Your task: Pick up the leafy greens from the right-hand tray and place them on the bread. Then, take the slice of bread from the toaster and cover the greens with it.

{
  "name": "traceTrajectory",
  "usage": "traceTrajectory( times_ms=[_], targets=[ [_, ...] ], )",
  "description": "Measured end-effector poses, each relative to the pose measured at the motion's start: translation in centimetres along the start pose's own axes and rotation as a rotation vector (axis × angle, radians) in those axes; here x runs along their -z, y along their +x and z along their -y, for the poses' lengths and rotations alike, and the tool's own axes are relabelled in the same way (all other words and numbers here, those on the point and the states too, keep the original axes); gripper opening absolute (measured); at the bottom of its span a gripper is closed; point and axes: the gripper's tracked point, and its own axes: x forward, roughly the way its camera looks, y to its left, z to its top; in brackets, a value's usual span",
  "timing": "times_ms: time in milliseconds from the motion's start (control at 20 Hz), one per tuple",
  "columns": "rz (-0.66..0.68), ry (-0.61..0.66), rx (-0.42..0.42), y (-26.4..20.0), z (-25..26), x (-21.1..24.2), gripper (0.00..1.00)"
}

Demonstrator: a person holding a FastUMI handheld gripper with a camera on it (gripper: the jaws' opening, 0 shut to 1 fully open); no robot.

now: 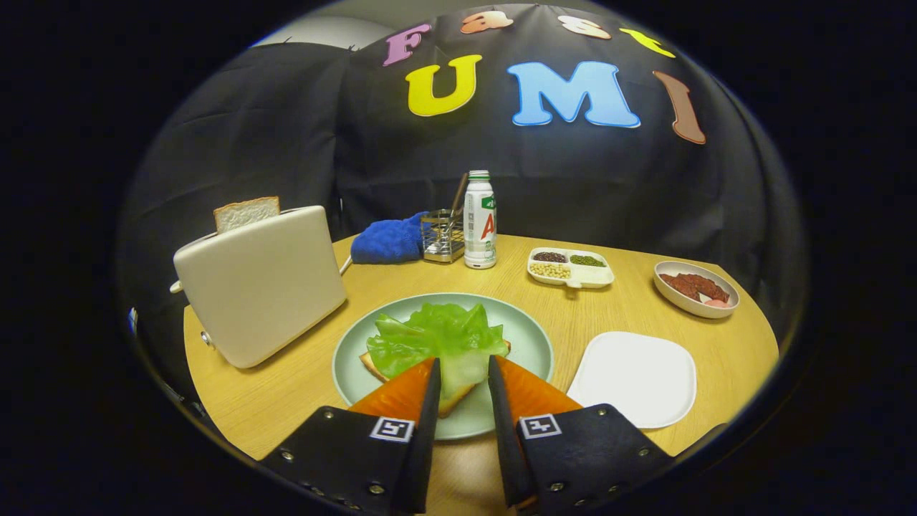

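Light green leafy greens (pixel 437 340) lie spread over a slice of bread (pixel 374 365) on a pale green round plate (pixel 530 337) in the middle of the wooden table. My gripper (pixel 462 367) hovers over the near edge of the greens, its fingers apart and open, with nothing pressed between them. To the left stands a cream toaster (pixel 261 287) with a slice of bread (pixel 246 212) sticking up out of its slot. The white square tray (pixel 634 378) to the right of the plate is bare.
Behind the plate stand a white bottle (pixel 480 221), a wire rack (pixel 443 236) and a blue cloth (pixel 389 241). A divided white dish of beans (pixel 570 267) and a bowl of reddish meat (pixel 695 288) sit at the back right. The table's edge curves close on both sides.
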Motion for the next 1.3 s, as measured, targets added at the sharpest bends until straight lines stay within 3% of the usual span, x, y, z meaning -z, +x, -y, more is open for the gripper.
traceTrajectory(
  times_ms=[50,550,850,1100,1300],
  targets=[
    [0.009,0.003,0.012,-0.3,0.3,-0.1,0.43],
    [0.175,0.03,0.059,-3.1,-1.3,-4.2,0.43],
    [0.234,0.08,0.247,-4.0,-2.0,-7.0,0.43],
    [0.226,0.065,0.269,-3.9,-5.5,-8.5,0.43],
    [0.233,0.102,0.182,-3.7,-10.2,-10.3,0.43]
  ],
)
